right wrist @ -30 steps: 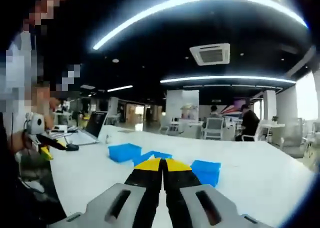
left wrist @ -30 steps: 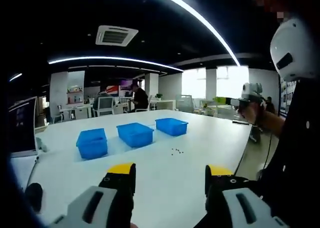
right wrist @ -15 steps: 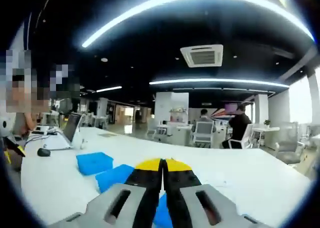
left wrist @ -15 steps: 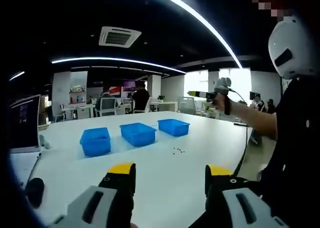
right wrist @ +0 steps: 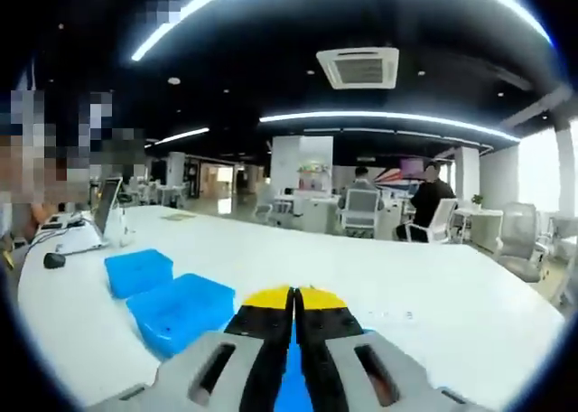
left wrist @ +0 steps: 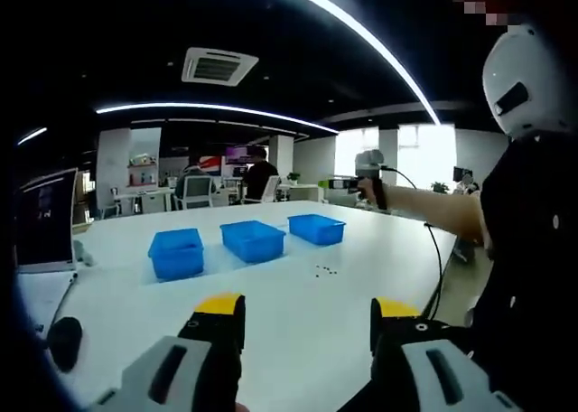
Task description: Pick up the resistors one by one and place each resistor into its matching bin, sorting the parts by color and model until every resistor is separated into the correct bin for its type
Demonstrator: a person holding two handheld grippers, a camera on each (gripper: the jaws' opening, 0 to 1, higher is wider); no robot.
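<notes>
At inspection no sorting appeared begun: the resistors (left wrist: 321, 271) lay loose on the white table (left wrist: 298, 322) just before three blue bins (left wrist: 252, 240), while the left gripper (left wrist: 305, 314) stood open and empty and the right gripper (right wrist: 293, 304) was closed on nothing.

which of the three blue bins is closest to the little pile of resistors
In the left gripper view, the rightmost blue bin lies closest to the resistors, which sit on the white table just in front of it. The middle bin and left bin lie farther along the row.
</notes>
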